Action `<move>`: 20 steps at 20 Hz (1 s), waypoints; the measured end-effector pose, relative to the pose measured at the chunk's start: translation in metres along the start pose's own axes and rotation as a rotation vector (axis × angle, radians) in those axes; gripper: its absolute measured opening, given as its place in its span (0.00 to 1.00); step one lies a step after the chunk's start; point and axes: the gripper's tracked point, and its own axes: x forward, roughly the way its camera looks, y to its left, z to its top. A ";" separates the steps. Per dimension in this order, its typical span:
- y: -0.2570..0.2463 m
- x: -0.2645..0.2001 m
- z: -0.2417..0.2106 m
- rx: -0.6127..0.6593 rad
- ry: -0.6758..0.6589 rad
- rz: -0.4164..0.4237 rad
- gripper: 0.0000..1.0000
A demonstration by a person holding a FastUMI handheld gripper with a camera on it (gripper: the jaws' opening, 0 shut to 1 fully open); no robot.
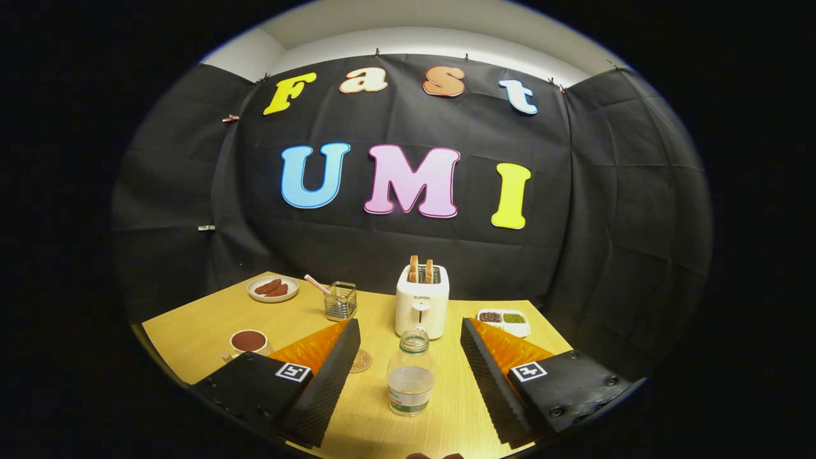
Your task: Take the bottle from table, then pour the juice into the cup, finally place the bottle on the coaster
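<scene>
Bottle (410,376) stood uncapped near the table's (191,331) front edge, between the gripper's (405,376) 2 spread fingers, untouched. Cup (248,342) and coaster (361,361) sat left of it. Risk: an off-centre squeeze could tip it and spill the juice.

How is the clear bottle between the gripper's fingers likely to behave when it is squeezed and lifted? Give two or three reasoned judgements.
The bottle looks like thin clear plastic, so it may flex under the open gripper. It appears under half full, so probably light. With no cap visible and a tall narrow shape, it could tip or spill if nudged off-centre.
</scene>
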 end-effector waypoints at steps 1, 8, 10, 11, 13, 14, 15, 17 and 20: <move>0.000 0.001 -0.002 0.001 0.001 0.000 0.98; 0.003 0.017 -0.023 -0.001 0.028 0.007 0.98; 0.002 0.022 -0.032 -0.003 0.034 0.008 0.98; 0.001 0.025 -0.035 -0.004 0.036 0.003 0.98; -0.001 0.030 -0.044 0.001 0.045 -0.003 0.98; -0.002 0.033 -0.049 0.006 0.052 -0.006 0.98; -0.002 0.035 -0.054 0.009 0.060 -0.006 0.98; -0.002 0.038 -0.062 0.014 0.069 -0.009 0.98; -0.002 0.042 -0.072 0.013 0.073 -0.013 0.98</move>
